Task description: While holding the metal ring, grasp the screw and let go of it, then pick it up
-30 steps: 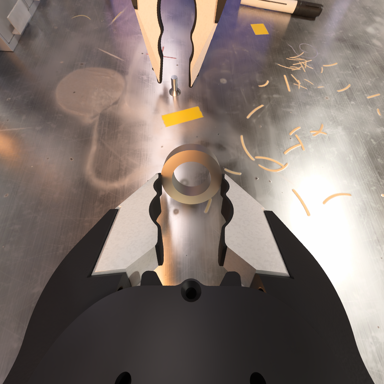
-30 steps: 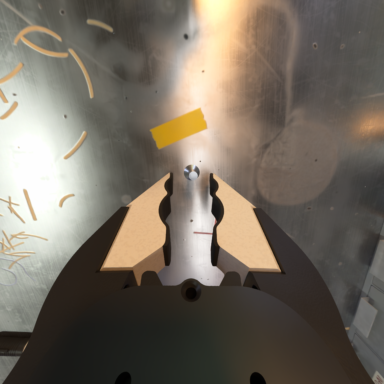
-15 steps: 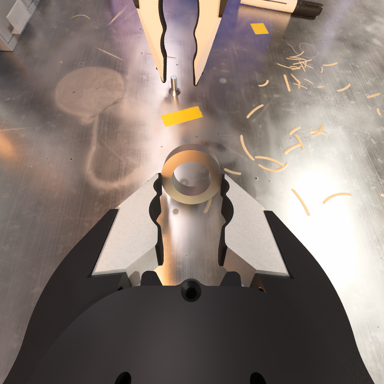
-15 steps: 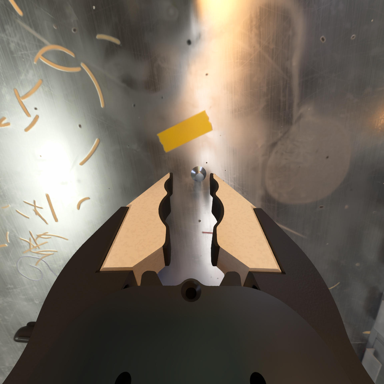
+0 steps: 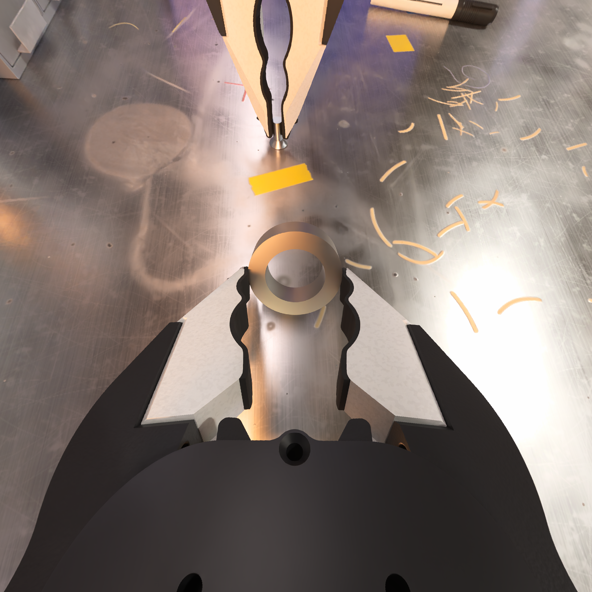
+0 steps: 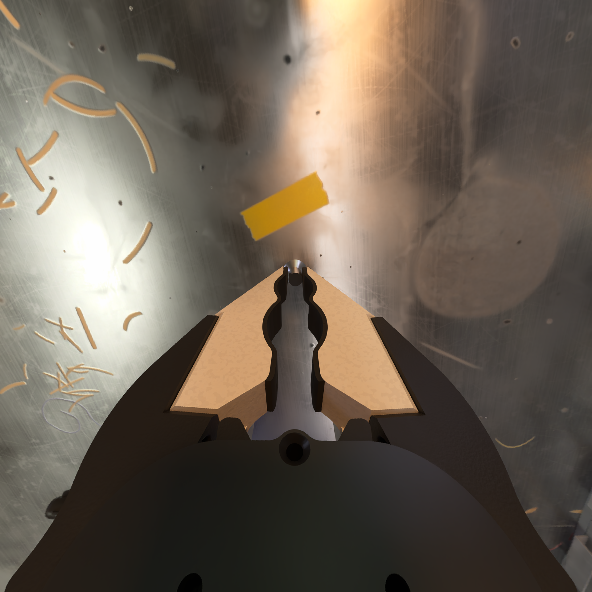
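Observation:
My left gripper (image 5: 294,275), with white fingers, is shut on the metal ring (image 5: 294,268) and holds it above the metal table. Ahead of it in the left wrist view, my right gripper (image 5: 277,129), with tan fingers, points down and is shut on the small screw (image 5: 277,141), which stands head down on the table. In the right wrist view the right gripper (image 6: 294,272) pinches the screw (image 6: 294,265) at its fingertips; only the screw's head and shaft end show.
A yellow tape strip (image 5: 279,178) lies between the screw and the ring; it also shows in the right wrist view (image 6: 285,210). A smaller yellow patch (image 5: 399,43) and a marker (image 5: 448,9) lie far back. Tan shavings (image 5: 413,250) scatter right. A grey box (image 5: 19,38) stands at far left.
The right gripper moved onto the screw and closed its fingers on the screw's shaft. The left gripper and the ring have not moved.

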